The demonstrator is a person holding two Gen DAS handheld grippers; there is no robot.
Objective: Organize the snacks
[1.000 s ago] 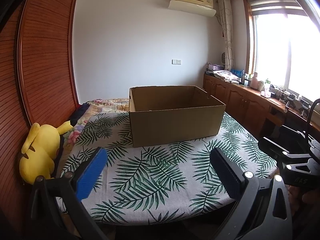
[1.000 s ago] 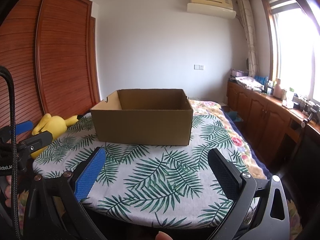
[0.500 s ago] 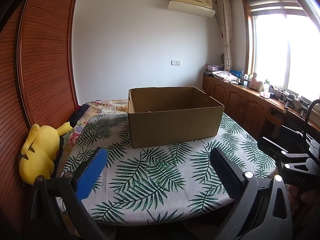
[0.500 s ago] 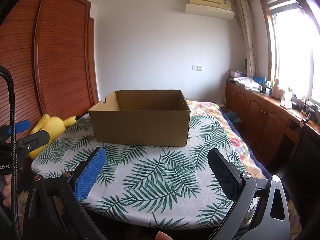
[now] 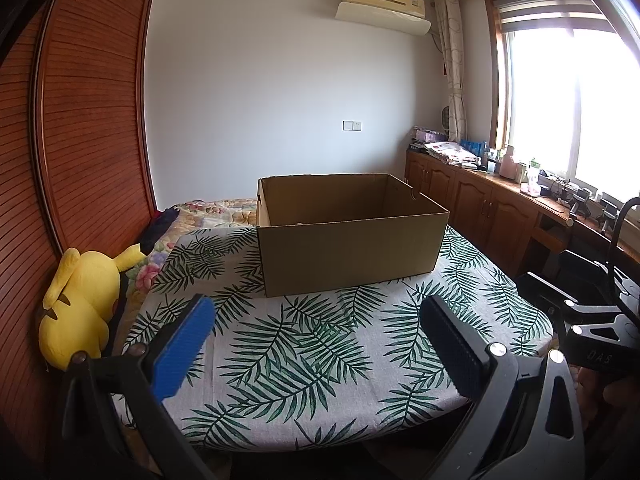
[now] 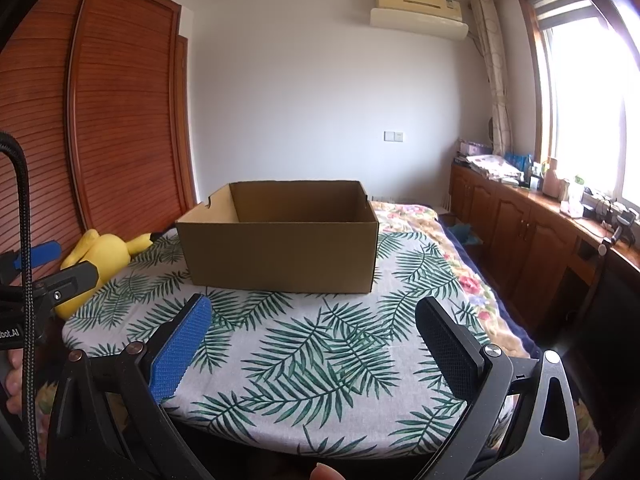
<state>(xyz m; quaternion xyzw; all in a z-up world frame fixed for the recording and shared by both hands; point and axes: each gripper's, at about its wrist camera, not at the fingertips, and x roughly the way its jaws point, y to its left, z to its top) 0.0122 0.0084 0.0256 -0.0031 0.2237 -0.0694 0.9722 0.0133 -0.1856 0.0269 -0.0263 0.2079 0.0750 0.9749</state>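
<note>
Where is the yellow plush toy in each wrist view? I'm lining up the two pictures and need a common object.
Left wrist view: the yellow plush toy lies at the far left, beside the leaf-print table, against the wooden wardrobe.
Right wrist view: the toy is at mid-left, partly behind the left gripper's body.
Shared landmark: the open cardboard box on the table, to the right of the toy in both.
</note>
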